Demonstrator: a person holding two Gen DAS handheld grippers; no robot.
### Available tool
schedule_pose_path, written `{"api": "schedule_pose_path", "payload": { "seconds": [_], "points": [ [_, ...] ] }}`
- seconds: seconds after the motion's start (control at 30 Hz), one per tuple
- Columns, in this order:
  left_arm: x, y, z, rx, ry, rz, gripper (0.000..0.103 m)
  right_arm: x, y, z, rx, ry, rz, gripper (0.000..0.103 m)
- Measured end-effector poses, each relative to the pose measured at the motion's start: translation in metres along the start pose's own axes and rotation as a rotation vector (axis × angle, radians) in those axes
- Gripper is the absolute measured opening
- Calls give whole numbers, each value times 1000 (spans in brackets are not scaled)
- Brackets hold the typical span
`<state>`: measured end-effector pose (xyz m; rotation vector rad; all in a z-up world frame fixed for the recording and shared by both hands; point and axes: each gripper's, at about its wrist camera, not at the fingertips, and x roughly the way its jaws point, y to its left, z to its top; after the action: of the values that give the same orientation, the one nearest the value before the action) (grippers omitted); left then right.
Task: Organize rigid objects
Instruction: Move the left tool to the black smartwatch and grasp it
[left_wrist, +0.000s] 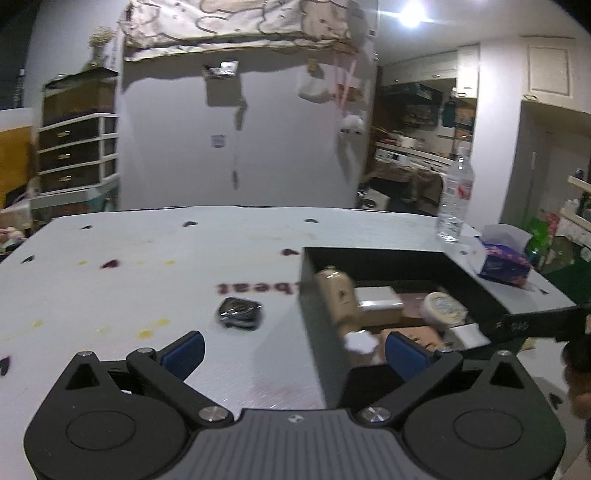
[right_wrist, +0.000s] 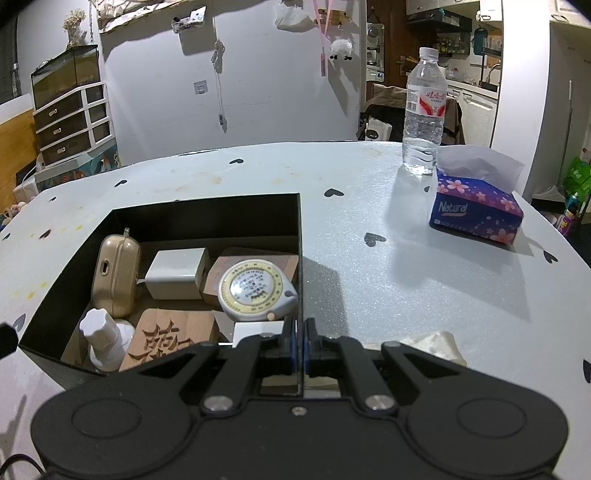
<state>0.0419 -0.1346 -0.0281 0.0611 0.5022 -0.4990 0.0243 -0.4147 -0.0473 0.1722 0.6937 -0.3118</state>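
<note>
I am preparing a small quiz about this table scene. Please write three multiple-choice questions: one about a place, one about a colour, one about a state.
1. Where does the small black object lie?
A. inside the black box
B. on the table, outside the box
C. on the tissue pack

2. What colour is the tissue pack?
A. blue-purple with pink flowers
B. plain green
C. plain yellow

3. How do the right tongs stand?
A. wide open above the bottle
B. shut on the wall of the box
C. shut on the tape measure

Key:
1 B: the small black object lies on the table, left of the black box.
2 A: the tissue pack shows pink flowers on blue-purple.
3 B: the right tongs have their pads pressed on the thin wall; the tape measure lies free inside.
</note>
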Motion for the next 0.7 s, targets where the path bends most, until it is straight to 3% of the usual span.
{"api": "schedule_pose_path", "payload": {
  "seconds": [0.2,0.37,0.7],
  "points": [
    [4,17,-8,-7,-31,70,102,-1,1,0,1,-2,-1,5],
    [25,30,-7,30,-63,152,91,-1,1,-1,0,-3,-2,5],
    [92,51,13,162,4,-9,81,-1,1,-1,-3,-4,-2,5]
  ]
}}
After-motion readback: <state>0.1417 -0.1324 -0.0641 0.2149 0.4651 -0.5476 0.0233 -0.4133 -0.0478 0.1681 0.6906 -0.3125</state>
